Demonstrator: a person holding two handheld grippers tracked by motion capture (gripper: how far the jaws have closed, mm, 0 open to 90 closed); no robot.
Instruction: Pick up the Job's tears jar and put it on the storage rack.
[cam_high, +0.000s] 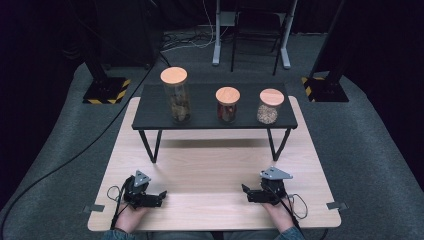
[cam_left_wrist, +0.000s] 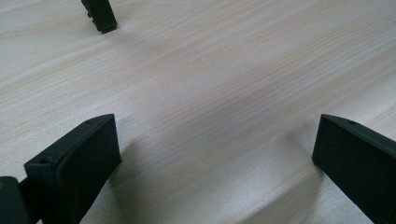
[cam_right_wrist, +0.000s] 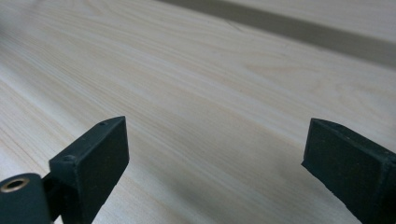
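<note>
Here, a person rests both hands on the near edge of a light wooden counter (cam_high: 215, 170), a hand-held gripper in each. The left hand-held gripper (cam_high: 161, 196) lies near the front left corner, pointing inward toward the middle; in the left gripper view its jaws stand wide apart over bare wood grain, with nothing between them. The right hand-held gripper (cam_high: 245, 190) lies near the front right corner, likewise pointing inward, and the right gripper view shows its jaws spread just as wide over the counter, holding nothing. The two are well apart from each other.

Farther back stands a low black shelf (cam_high: 200, 122) on thin black legs. Three glass jars with round wooden lids stand upright on it in a row: a tall jar (cam_high: 178, 102) at the left, a short jar with reddish-brown contents (cam_high: 227, 106) in the middle, and a short jar of pale grains (cam_high: 268, 108) at the right.
</note>
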